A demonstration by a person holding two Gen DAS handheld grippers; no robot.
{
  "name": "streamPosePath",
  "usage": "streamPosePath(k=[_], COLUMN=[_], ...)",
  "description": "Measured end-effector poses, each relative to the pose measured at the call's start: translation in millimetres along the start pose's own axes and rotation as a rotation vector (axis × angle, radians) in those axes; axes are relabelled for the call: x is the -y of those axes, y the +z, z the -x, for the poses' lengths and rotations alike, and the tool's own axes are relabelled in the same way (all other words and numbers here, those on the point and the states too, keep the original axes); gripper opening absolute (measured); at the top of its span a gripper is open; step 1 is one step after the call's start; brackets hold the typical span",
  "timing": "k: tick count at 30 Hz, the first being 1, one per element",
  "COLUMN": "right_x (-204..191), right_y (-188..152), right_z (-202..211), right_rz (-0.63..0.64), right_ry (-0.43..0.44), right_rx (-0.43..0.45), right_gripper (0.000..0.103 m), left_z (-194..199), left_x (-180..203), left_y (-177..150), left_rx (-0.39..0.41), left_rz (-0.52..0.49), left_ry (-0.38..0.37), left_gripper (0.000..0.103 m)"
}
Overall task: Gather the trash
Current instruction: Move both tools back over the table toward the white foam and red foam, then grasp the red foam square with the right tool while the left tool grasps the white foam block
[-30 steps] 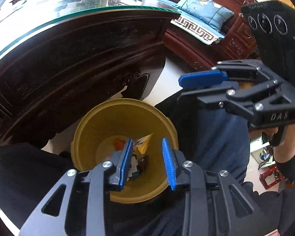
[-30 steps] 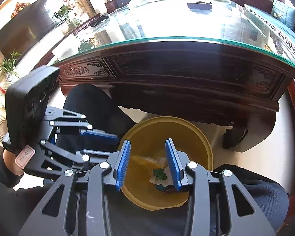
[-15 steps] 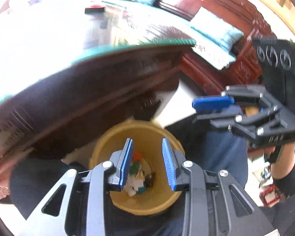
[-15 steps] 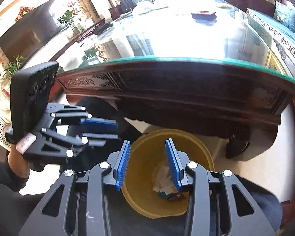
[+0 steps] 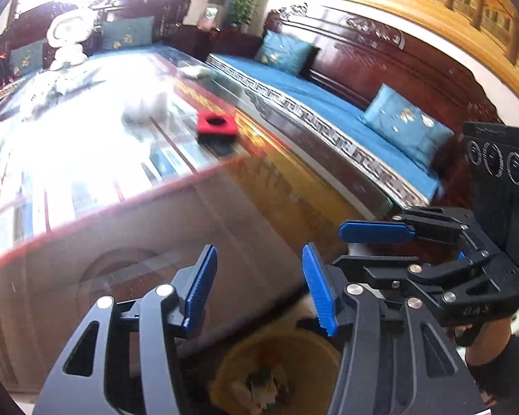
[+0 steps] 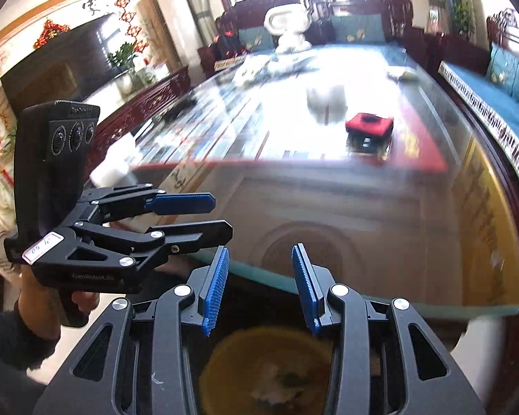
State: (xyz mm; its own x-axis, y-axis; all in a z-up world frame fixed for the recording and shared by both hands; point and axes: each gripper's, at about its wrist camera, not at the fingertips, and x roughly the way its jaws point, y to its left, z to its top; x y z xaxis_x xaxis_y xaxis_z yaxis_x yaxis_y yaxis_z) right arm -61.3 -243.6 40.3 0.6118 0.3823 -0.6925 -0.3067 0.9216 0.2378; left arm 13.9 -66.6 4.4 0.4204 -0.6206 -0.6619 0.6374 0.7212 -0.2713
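The left gripper (image 5: 259,283) has its 2 blue pads (image 5: 200,287) spread, the jaws opening, with nothing between them. The right gripper (image 6: 259,287) also has its jaws opening, pads (image 6: 216,283) parted and bare, a narrower gap than the left one.

Below and behind both sets of fingertips, low in each view, sits the yellow bin (image 5: 294,352) (image 6: 245,349), with crumpled trash (image 5: 259,390) (image 6: 276,380) lying in its bottom; the pieces are too blurred to tell apart. The bin stands under the near edge of the glass table (image 5: 128,207) (image 6: 380,207), which fills the space ahead of the fingers.

Farther ahead of the fingertips, on the glass, is a red box (image 5: 216,125) (image 6: 369,126), well apart from both grippers. Beyond it stands a blurred white object (image 5: 148,105) (image 6: 327,98), and at the far end a white ornament (image 5: 67,43) (image 6: 289,27).

In the left view the right gripper (image 5: 360,245) is just to the right of the left fingers. In the right view the left gripper (image 6: 204,218) is to the left, a hand (image 6: 57,297) on its grip. A blue sofa (image 5: 328,103) runs along the table's right side.
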Motion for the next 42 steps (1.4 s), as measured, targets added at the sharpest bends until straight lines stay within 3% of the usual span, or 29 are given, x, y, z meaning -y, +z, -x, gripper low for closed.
streamPosePath(k=[2, 8, 15, 25, 36, 40, 42], right_x=[12.8, 49.8, 85.9, 140.4, 166.4, 161.3, 158.3], right_y=[18.0, 52.9, 79.3, 121.3, 138.0, 136.6, 136.0], right_z=[-12.2, -51.6, -85.3, -127.1, -175.8, -182.2, -184.3], right_rz=[-0.012, -0.084, -0.144, -0.191, -0.247, -0.217, -0.199], right_ry=[-0.015, -0.019, -0.036, -0.24, -0.282, -0.309, -0.316], right_rx=[0.009, -0.005, -0.013, -0.028, -0.106, -0.116, -0.121], right_gripper=[0.042, 0.043, 0.043, 0.043, 0.043, 0.035, 0.024], left_z=[-7.9, -44.6, -91.4, -129.2, -130.3, -130.1, -130.7], left_x=[-13.2, -55.6, -95.3, -111.1, -127.4, -134.7, -137.2], left_y=[18.1, 61.8, 99.0, 135.6, 147.8, 152.6, 156.1], left_rx=[0.024, 0.035, 0.014, 0.035, 0.056, 0.063, 0.065], left_rz=[0.025, 0.069, 0.132, 0.105, 0.136, 0.151, 0.157], left_ry=[0.028, 0.068, 0.051, 0.034, 0.044, 0.055, 0.061], left_gripper=[0.066, 0.079, 0.079, 0.079, 0.079, 0.079, 0.079])
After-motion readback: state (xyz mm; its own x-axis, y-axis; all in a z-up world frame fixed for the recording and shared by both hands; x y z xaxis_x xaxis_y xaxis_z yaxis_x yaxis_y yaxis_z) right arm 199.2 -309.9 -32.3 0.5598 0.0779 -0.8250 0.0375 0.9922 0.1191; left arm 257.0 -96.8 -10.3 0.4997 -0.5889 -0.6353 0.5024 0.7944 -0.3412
